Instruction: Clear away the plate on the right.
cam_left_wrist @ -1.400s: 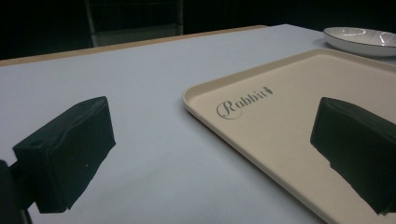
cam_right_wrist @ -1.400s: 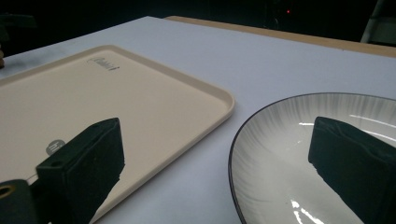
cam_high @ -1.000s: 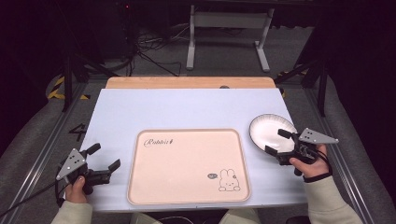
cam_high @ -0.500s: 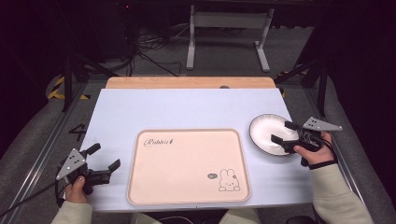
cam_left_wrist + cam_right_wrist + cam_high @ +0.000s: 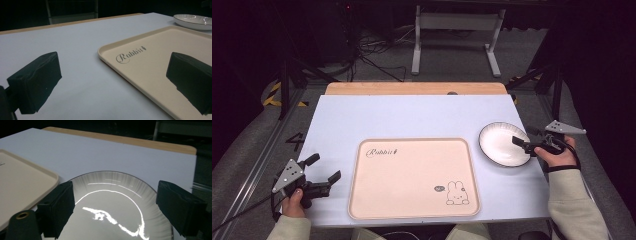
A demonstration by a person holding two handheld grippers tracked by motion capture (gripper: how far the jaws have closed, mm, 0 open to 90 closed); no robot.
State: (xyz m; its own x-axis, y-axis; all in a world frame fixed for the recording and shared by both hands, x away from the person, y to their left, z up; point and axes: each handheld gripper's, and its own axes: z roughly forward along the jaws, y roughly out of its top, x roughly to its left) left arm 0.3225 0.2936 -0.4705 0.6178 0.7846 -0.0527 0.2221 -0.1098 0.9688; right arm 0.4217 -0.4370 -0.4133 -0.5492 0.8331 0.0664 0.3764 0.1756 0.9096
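1. "Rabbit" in dark script stands on the cream tray (image 5: 412, 180), near its far left corner; the left gripper view catches the same word (image 5: 130, 54), its last letter hard to make out.
2. Small dark badge beside the rabbit drawing (image 5: 455, 192) on the tray, too small to read.

The right gripper (image 5: 523, 143) has slid along the plate's (image 5: 497, 145) near-right rim toward the table's (image 5: 412, 115) far side; its jaws have just been closing, open over the plate.
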